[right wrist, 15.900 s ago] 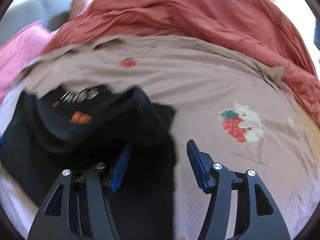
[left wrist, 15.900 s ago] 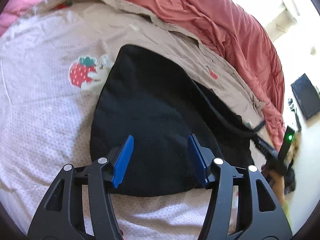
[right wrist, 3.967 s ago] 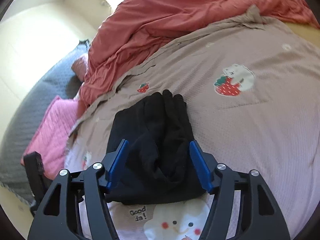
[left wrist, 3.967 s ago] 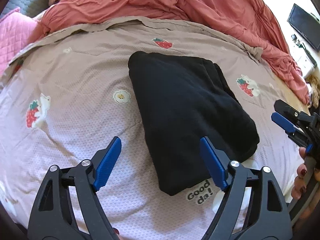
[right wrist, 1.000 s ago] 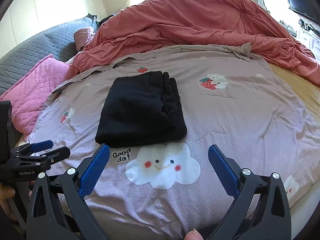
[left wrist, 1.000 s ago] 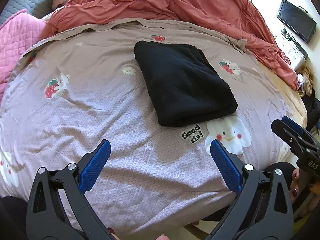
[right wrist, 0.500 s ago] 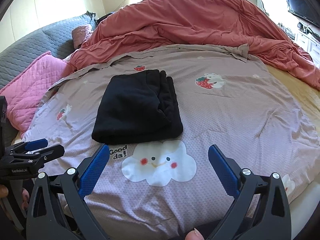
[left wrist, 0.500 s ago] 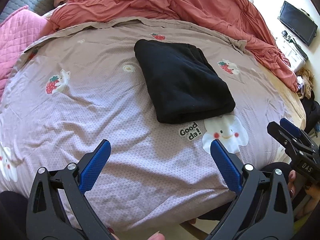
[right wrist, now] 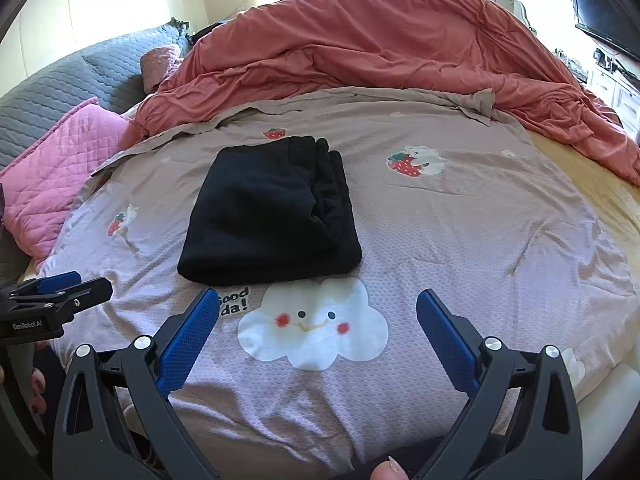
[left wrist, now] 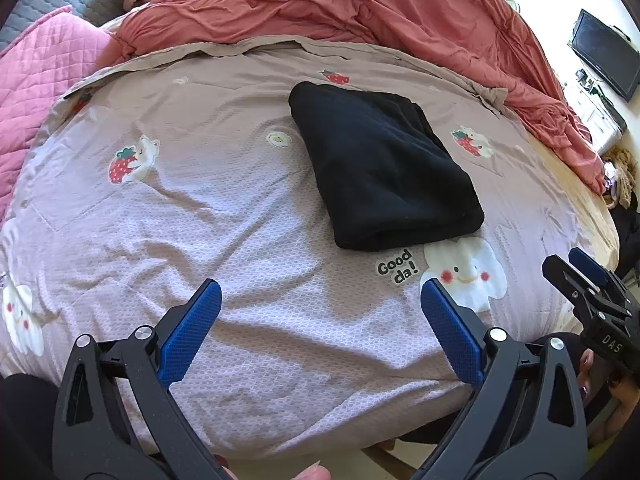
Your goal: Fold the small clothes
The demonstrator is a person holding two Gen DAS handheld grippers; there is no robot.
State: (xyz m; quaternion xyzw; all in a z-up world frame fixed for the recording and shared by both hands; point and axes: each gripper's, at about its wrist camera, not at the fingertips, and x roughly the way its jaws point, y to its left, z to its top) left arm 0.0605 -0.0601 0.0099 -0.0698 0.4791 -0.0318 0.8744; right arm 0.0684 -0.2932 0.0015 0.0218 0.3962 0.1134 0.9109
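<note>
Currently, black garment (left wrist: 384, 168) folded on bedsheet (left wrist: 200, 208), left gripper (left wrist: 320, 332) and right gripper (right wrist: 318, 336) near it, jaws spread, empty.

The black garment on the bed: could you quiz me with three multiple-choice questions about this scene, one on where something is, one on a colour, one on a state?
1. Where does the black garment lie?
A. On the pink pillow
B. On the printed sheet, just beyond the cloud print
C. On the floor

2. What colour is the bunched duvet behind it?
A. Rust red
B. Green
C. White

3. What state is the garment in?
A. Spread flat
B. Held up by a tool
C. Folded into a compact stack

Answers: 1 B, it rests on the sheet above the cloud print. 2 A, the duvet is rust red. 3 C, layered edges show, and the left tool and right tool are open and empty.
</note>
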